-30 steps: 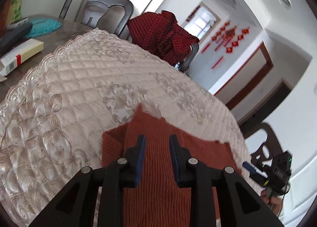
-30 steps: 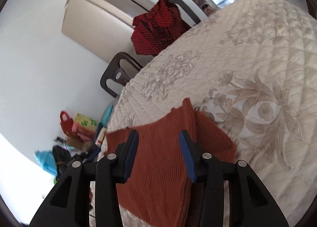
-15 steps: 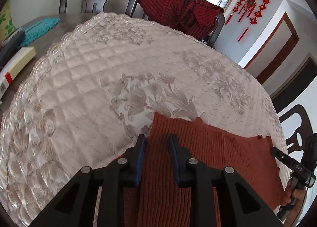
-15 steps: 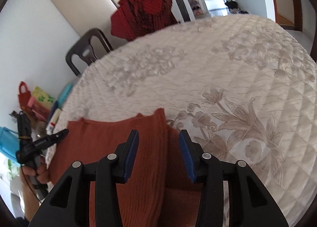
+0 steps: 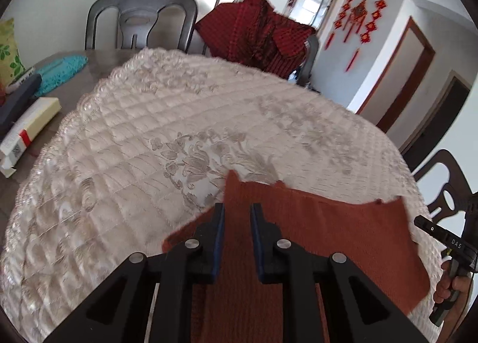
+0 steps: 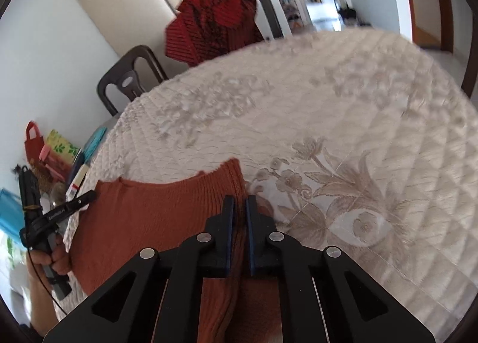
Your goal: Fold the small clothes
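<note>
The sweater [image 5: 313,241] is lying at 6 o'clock on the tabletop [image 5: 149,145], partly folded, with more folds to go. The right claw [image 6: 240,217] is pinching its folded edge. The left claw [image 5: 236,220] is hanging released just above it.

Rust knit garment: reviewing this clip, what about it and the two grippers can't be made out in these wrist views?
- Left wrist: the rust knit garment has its near part hidden under the left gripper and cut by the bottom edge, so its full shape is unknown.
- Right wrist: the right gripper has its jaws nearly closed; whether they pinch the fold is unclear.
- Right wrist: the far quilted cloth is motion-blurred.
</note>
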Tool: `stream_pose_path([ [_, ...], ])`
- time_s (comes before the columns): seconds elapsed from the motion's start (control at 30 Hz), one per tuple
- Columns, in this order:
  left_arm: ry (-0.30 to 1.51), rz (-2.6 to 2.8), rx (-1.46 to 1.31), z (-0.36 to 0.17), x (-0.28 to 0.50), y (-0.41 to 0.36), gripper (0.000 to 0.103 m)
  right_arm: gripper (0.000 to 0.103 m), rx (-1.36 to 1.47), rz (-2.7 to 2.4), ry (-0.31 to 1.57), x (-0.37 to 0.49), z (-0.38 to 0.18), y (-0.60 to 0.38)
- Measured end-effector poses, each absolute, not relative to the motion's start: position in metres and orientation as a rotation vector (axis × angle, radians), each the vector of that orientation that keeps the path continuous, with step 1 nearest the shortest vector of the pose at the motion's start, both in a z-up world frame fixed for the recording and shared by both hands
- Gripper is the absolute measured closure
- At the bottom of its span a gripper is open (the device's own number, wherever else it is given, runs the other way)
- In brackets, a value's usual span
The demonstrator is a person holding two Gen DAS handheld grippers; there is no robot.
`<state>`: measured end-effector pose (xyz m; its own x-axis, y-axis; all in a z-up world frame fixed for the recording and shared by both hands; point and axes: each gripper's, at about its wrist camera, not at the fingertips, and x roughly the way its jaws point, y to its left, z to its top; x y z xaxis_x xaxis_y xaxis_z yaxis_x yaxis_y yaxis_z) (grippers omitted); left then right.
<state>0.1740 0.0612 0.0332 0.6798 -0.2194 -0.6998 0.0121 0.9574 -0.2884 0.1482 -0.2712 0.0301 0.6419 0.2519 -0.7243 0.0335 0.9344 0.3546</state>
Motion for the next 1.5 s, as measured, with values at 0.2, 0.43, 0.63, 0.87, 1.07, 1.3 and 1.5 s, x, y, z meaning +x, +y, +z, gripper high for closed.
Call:
stream_pose_path([
  [0.2,0.774,-0.268,-0.214,0.046,0.102,0.026,0.083,0.095,0.232,0.211,0.815,0.081,0.049,-0.221],
  [0.43,0.838,-0.377,-0.099,0.017,0.069,-0.031,0.083,0.095,0.153,0.297,0.866,0.049,0.028,-0.159],
  [0.63,0.879,-0.348,-0.093,0.012,0.074,-0.031,0.083,0.096,0.116,0.293,0.914,0.054,0.008,-0.151],
  [0.87,0.84,-0.429,-0.12,0.024,0.063,-0.05,0.077,0.095,0.125,0.331,0.879,0.043,0.023,-0.145],
  [1.07,0.898,-0.417,-0.126,0.011,0.07,-0.051,0.077,0.095,0.145,0.321,0.924,0.043,0.01,-0.152],
  [1.3,0.798,-0.227,-0.135,0.027,0.057,0.004,0.077,0.095,0.202,0.17,0.866,0.027,0.019,-0.202],
  [1.5,0.835,-0.118,-0.209,0.008,0.053,0.051,0.078,0.095,0.298,0.134,0.87,0.018,0.011,-0.232],
])
